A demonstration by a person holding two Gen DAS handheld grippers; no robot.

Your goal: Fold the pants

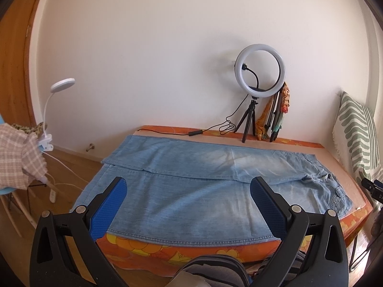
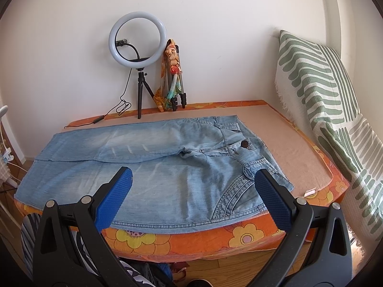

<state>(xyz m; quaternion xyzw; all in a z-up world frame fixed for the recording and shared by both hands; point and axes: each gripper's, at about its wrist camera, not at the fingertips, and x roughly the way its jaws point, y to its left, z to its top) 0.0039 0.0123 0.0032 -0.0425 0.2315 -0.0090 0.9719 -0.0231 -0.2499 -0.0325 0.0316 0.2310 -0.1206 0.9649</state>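
Note:
Light blue denim pants lie flat on a bed with an orange flowered mattress. The legs run to the left and the waist to the right. The far leg lies partly over the near one. In the right wrist view the pants show their waistband, a brown button and a stitched pocket. My left gripper is open and empty above the near leg. My right gripper is open and empty above the hip area, near the front edge.
A ring light on a tripod and a folded tripod with a scarf stand at the wall. A striped cushion leans at the right. A white clip lamp and a chair with checked cloth stand at the left.

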